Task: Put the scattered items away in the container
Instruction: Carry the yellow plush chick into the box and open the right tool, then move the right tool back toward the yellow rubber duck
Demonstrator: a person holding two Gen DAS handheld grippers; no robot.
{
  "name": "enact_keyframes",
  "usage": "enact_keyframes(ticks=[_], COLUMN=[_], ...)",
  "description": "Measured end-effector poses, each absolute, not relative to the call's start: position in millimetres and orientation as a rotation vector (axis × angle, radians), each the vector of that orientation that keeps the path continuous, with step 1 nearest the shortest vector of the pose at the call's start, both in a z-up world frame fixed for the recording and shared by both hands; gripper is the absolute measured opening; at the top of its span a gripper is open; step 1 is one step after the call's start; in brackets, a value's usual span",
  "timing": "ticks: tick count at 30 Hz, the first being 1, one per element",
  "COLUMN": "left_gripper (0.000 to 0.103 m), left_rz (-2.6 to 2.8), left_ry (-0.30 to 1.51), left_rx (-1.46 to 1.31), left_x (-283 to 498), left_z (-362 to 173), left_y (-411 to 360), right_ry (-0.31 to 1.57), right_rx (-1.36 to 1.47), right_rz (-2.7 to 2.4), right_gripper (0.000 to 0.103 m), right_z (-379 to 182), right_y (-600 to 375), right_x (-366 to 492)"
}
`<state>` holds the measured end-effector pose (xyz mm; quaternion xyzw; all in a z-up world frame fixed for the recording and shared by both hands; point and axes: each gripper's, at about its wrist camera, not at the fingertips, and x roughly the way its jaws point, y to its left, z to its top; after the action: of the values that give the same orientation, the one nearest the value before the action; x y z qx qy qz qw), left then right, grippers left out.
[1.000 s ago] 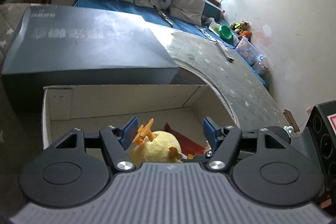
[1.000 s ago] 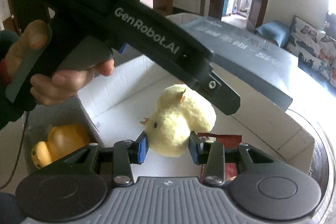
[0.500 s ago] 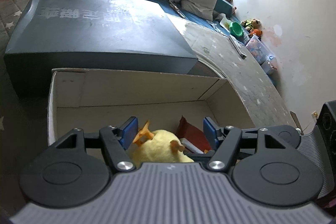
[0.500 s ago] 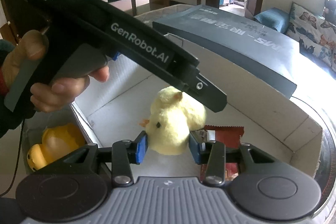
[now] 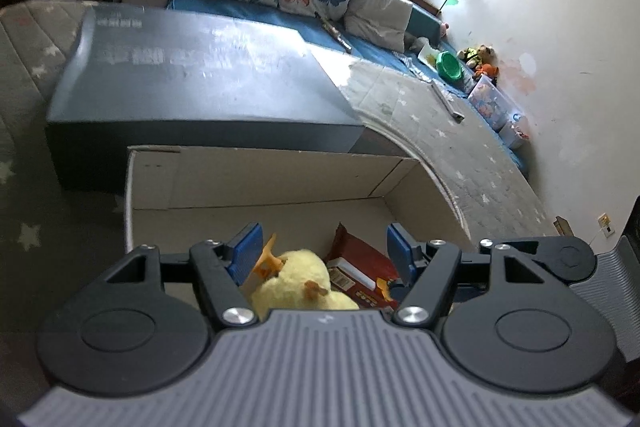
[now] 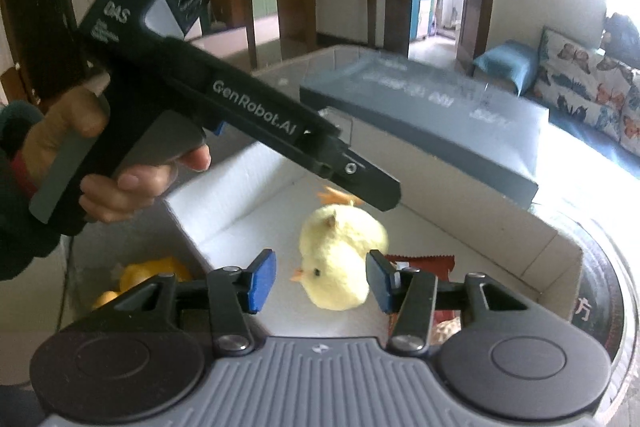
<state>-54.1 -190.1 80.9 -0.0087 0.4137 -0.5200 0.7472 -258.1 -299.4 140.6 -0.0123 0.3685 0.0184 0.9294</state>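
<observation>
A fluffy yellow chick toy [image 6: 340, 263] with orange beak and feet is seen lying on the floor of the open cardboard box [image 6: 560, 247], near its middle. A red snack packet [image 5: 360, 263] lies flat just beside it. A yellow rubber duck [image 6: 148, 277] sits outside the box's left wall

Plush chick let go inside the box

Your right gripper [image 6: 322, 283] jaws, clamped a second ago, are opening; the plush chick [image 6: 340, 259] sits loose between them on the cardboard box [image 6: 240, 187] floor.
</observation>
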Motion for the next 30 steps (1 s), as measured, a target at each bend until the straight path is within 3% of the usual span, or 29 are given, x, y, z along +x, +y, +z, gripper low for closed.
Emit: enact_keyframes(ticks=[12,20,24,30], left_gripper=[0.067,0.068,0.068,0.068], left_rz=[-1.125,-1.039,-0.997,-0.942], left_ry=[0.824,0.789,0.778,0.819], left_rx=[-0.031,0.03,0.06,0.06], left_x=[-99,-135,-150,-154], left_z=[109,112,110,96], left_y=[-125,-93,-77,-58], right_ry=[0.685,0.73,0.747,0.777], right_rx=[-0.077,-0.075,-0.042,-0.018], right_rz=[0.122,0.181,0.196,0.214], right_gripper=[0.062,0.065,0.073,0.074], right_z=[161,141,131,114], right_y=[-241,-210,-198,-175], right_x=[-319,-325,-324,-313])
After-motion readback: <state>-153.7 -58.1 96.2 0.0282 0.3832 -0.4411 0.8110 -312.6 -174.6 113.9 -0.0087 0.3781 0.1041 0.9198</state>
